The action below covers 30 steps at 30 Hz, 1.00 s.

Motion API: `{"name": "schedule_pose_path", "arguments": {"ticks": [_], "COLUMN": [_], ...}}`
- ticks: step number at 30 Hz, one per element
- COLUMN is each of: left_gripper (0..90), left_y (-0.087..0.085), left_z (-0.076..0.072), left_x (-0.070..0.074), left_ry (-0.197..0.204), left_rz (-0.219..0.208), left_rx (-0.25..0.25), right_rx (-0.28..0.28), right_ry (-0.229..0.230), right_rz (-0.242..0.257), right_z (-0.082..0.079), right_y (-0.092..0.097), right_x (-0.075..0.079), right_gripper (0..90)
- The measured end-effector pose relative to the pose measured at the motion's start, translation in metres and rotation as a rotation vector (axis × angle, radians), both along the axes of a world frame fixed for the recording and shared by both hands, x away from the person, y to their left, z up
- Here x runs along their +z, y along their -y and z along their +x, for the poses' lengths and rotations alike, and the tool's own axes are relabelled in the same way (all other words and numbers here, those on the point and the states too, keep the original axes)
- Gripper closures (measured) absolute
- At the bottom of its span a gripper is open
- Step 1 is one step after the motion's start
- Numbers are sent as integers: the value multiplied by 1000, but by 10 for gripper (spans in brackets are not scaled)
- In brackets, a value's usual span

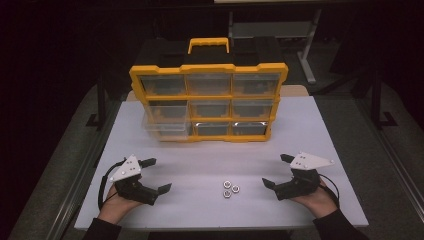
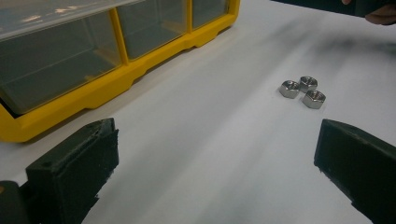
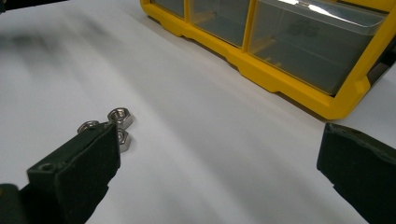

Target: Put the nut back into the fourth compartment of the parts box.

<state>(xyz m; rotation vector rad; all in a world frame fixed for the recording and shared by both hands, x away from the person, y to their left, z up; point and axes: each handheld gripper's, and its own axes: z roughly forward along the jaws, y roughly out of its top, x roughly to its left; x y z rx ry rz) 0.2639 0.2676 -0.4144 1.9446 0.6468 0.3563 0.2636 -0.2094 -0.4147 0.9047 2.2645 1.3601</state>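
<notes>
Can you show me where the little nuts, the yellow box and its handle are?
nuts (image 2: 302, 91): left gripper view, on the middle of the cluster.
yellow box (image 1: 209, 70): high view, on its top frame.
handle (image 1: 208, 42): high view, on its top bar.

No legible text or labels anywhere.

Three nuts lie touching one another on the surface, between the left gripper and the right gripper, nearer the right one. Both grippers rest at the near edge, well apart, each pointing inward toward the nuts. Beyond both grippers, at the far side of the surface, a drawer organizer stands upright.
</notes>
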Motion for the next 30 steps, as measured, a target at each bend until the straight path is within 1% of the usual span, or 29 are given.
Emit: {"name": "schedule_pose_path", "arguments": {"ticks": [3,4,5,7,9,12,15,20,21,23,27,30], "left_gripper": [0,0,0,0,0,0,0,0,0,0,0,0], "left_y": [0,1,1,2,2,3,4,3,2,3,3,4], "left_z": [0,-1,-1,-1,0,-1,-1,-1,-1,-1,-2,-3], "left_x": [1,1,1,2,2,2,2,1,1,0,0,-1], "left_ry": [0,-4,-7,-7,-6,0,-4,-12,-11,-12,-21,-23], "left_rz": [4,4,-8,-12,-3,8,7,1,7,1,14,15], "left_rx": [-4,0,5,5,3,-5,-10,-14,-16,-12,-14,-14], "right_rx": [1,1,2,8,6,17,18,47,52,62,82,89], "right_ry": [2,-4,-8,-9,-5,-8,-18,-27,-25,-23,-28,-29], "right_rz": [0,0,4,0,2,-14,-15,-30,-29,-25,-30,-37], "right_z": [0,0,1,2,3,4,4,9,10,12,16,17], "right_y": [0,0,-1,-1,-2,-4,-6,-16,-17,-20,-25,-28], "right_x": [0,0,1,2,3,5,7,11,12,13,13,14], "right_gripper": [0,0,0,0,0,0,0,0,0,0,0,0]}}
